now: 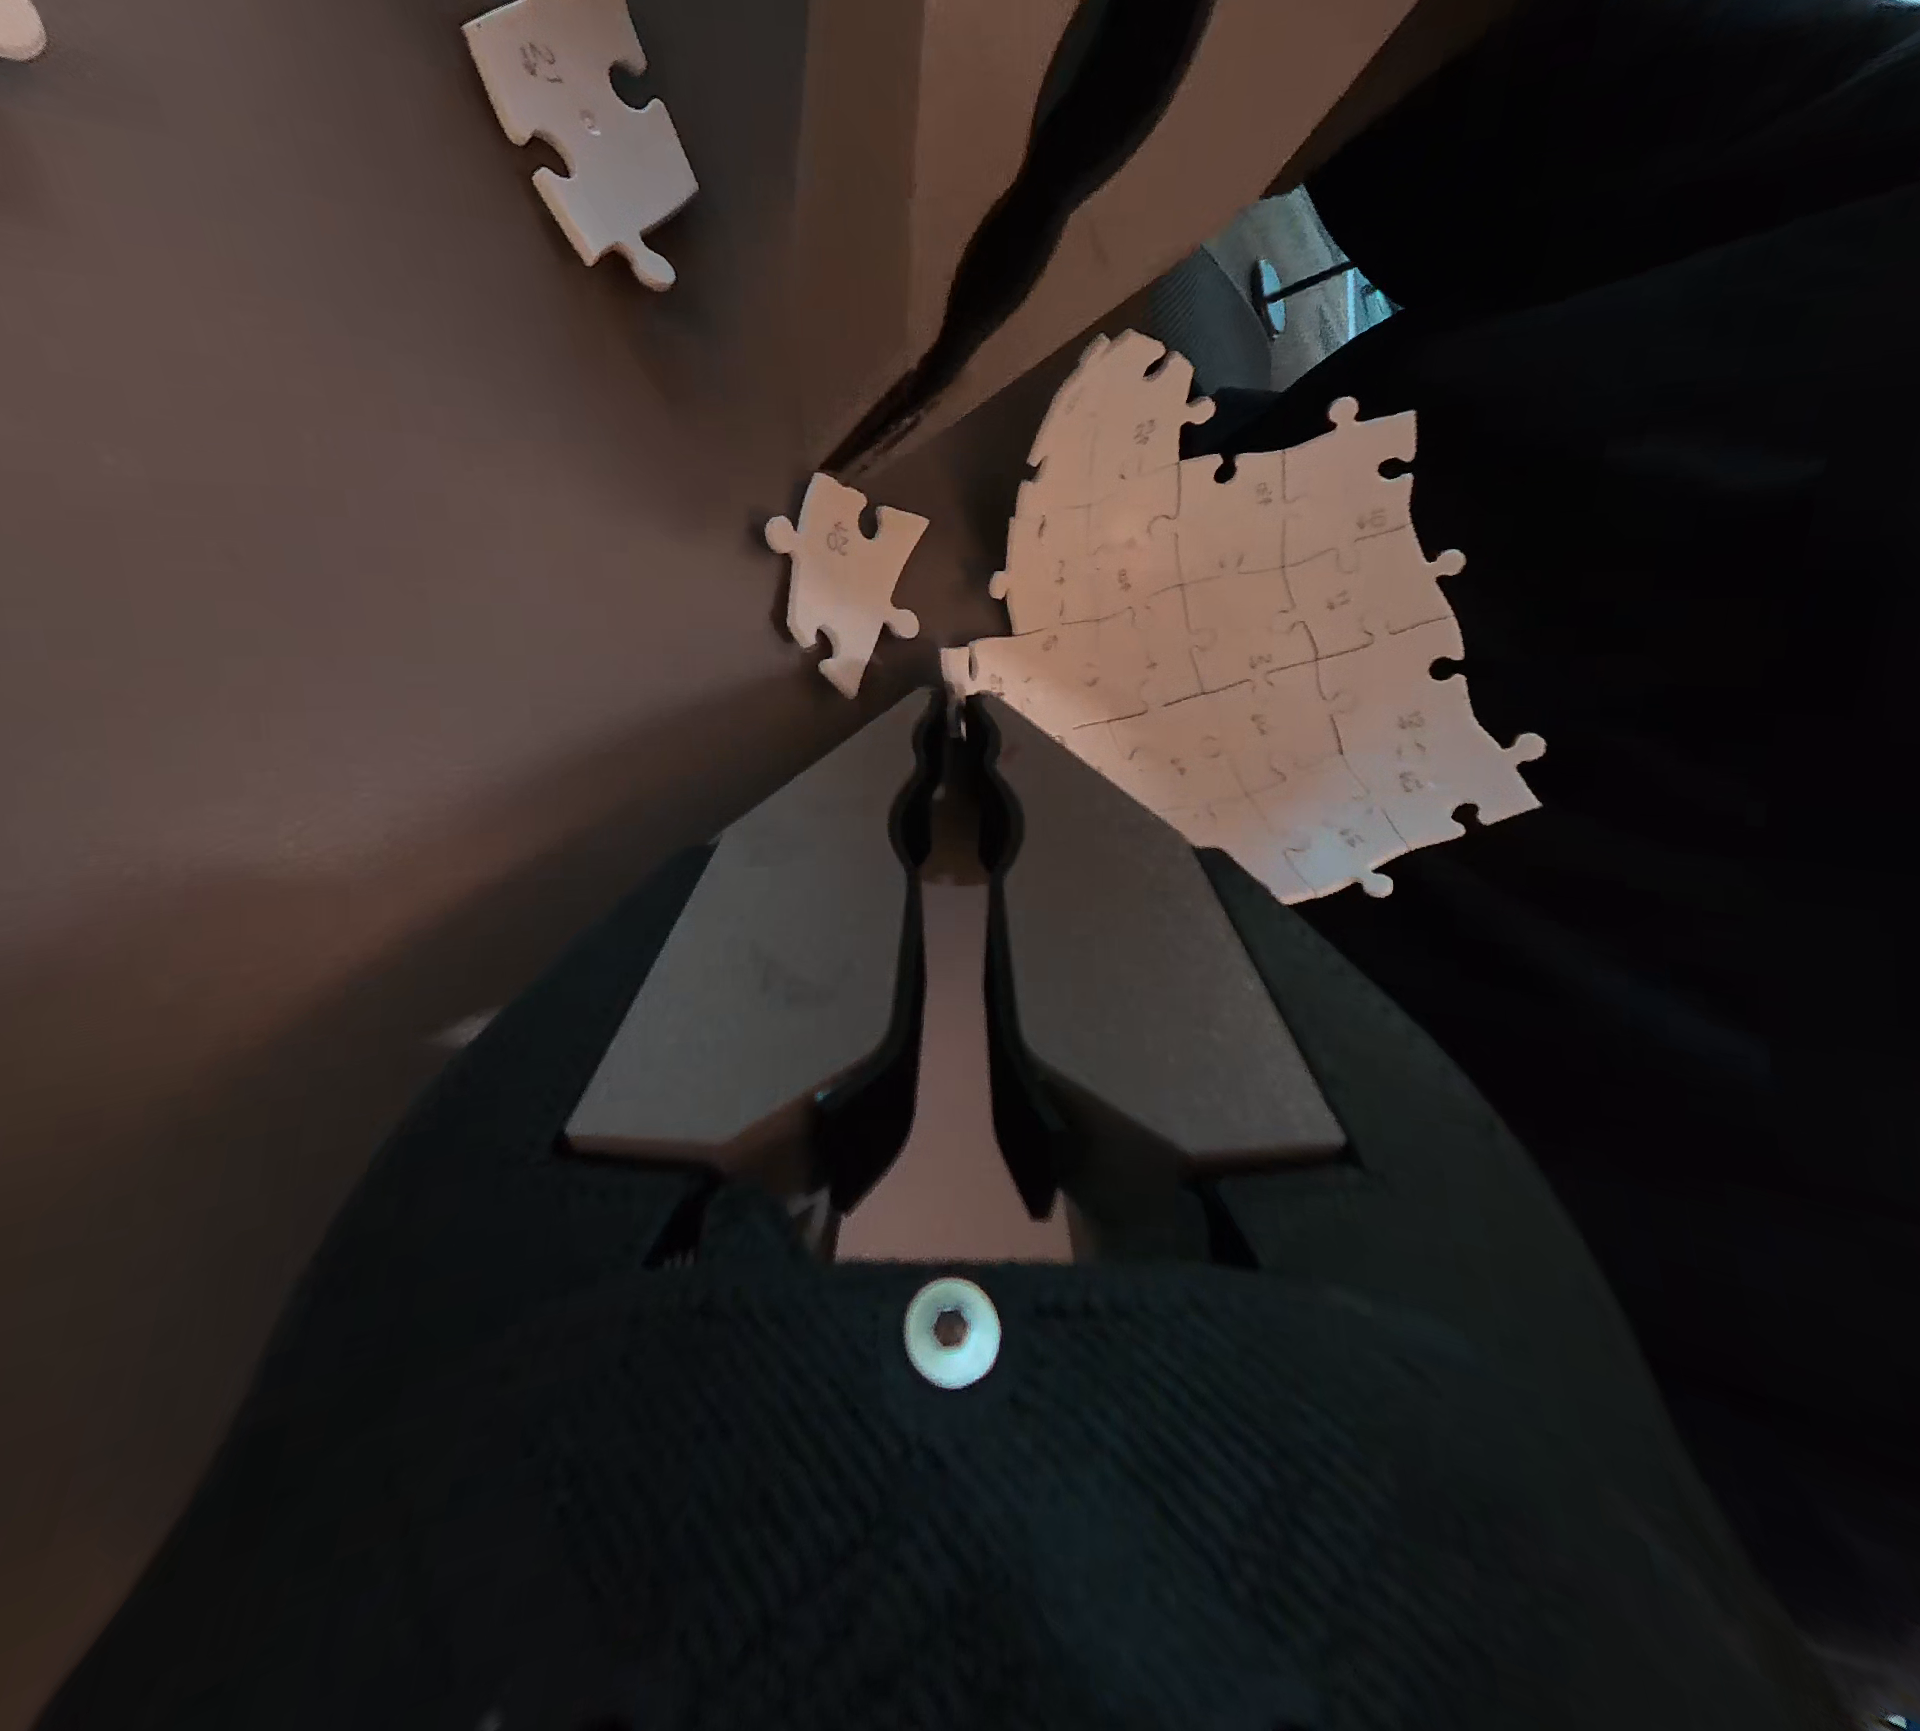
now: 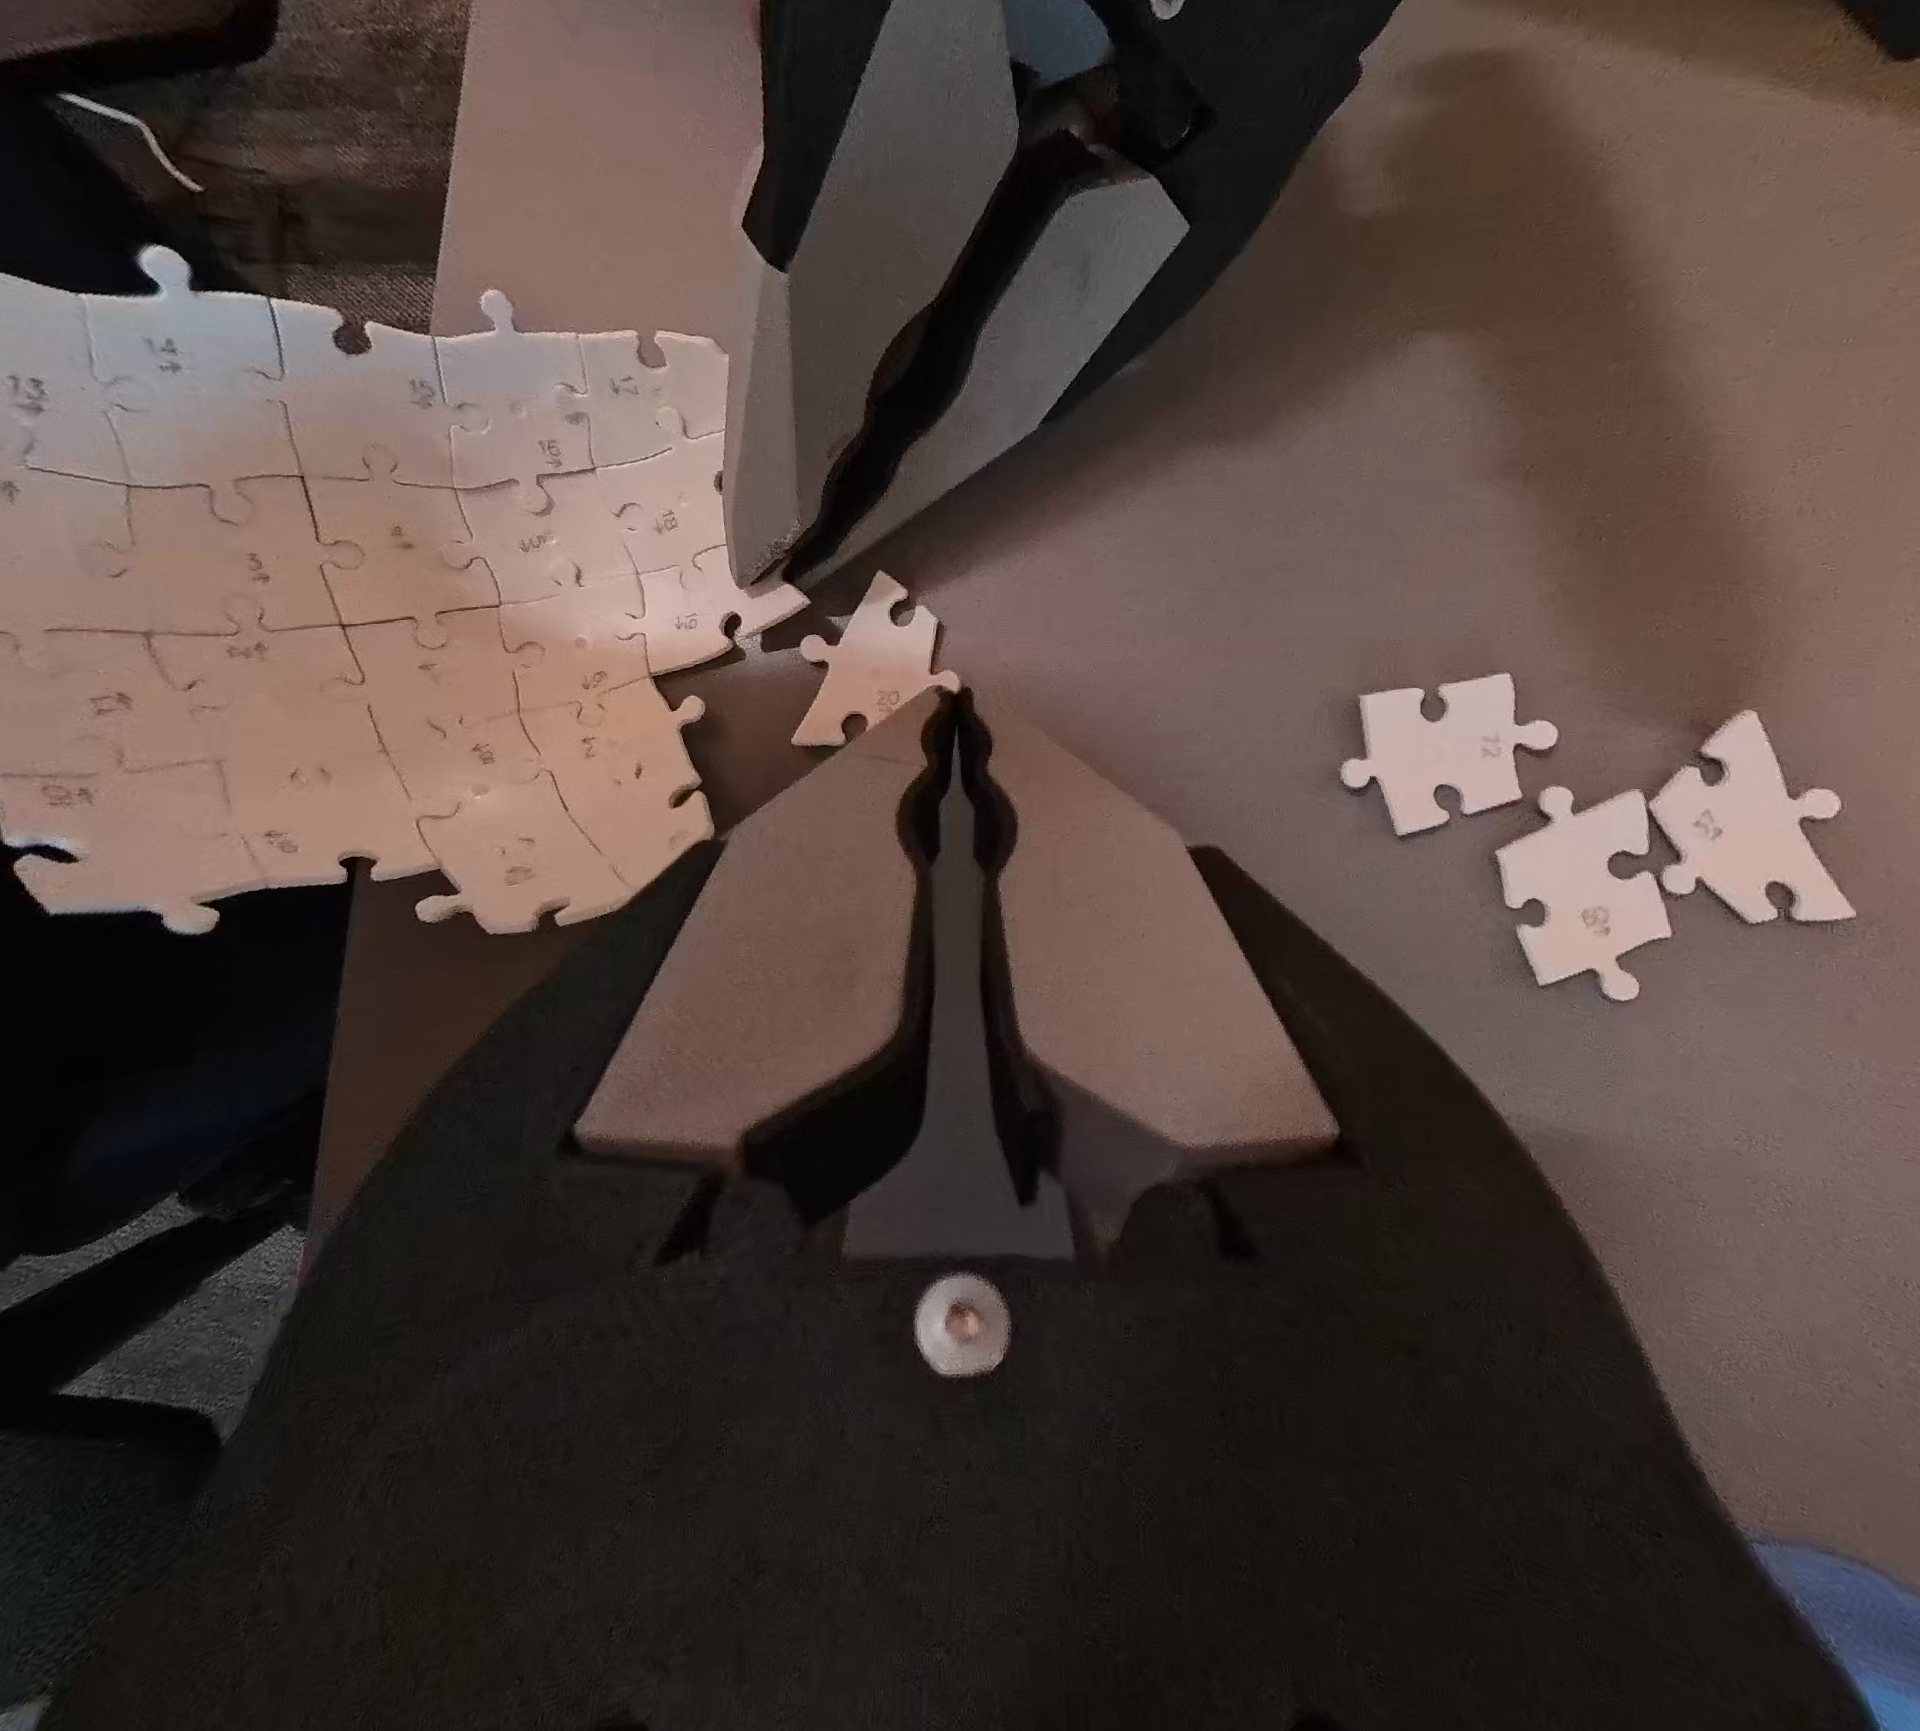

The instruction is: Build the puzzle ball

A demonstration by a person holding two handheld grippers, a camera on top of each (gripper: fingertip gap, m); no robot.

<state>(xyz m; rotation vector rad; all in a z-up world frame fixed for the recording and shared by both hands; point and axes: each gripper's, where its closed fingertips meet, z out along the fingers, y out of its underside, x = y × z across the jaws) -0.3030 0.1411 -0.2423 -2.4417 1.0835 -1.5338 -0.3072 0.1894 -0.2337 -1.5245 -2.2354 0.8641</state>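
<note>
A curved white sheet of joined puzzle pieces [image 1: 1247, 642] hangs partly past the table edge; it also shows in the right wrist view [image 2: 312, 601]. My left gripper [image 1: 956, 705] is shut on the sheet's near corner. In the right wrist view it comes down from the top [image 2: 790, 575]. My right gripper [image 2: 958, 705] is shut on a tab of one loose white piece [image 2: 878, 663] and holds it just beside the sheet's gripped corner, with a small gap between them. In the left wrist view that piece [image 1: 852, 580] hangs under the right gripper's tips [image 1: 844, 481].
Three loose white pieces [image 2: 1444, 751] [image 2: 1584, 892] [image 2: 1745, 824] lie on the grey-brown table [image 2: 1455, 434] at the right. Another piece [image 1: 582, 102] lies at the upper left in the left wrist view. A person in dark clothing [image 1: 1662, 850] sits beyond the sheet. The tips of one gripper are about 5 centimetres away from the tips of the other.
</note>
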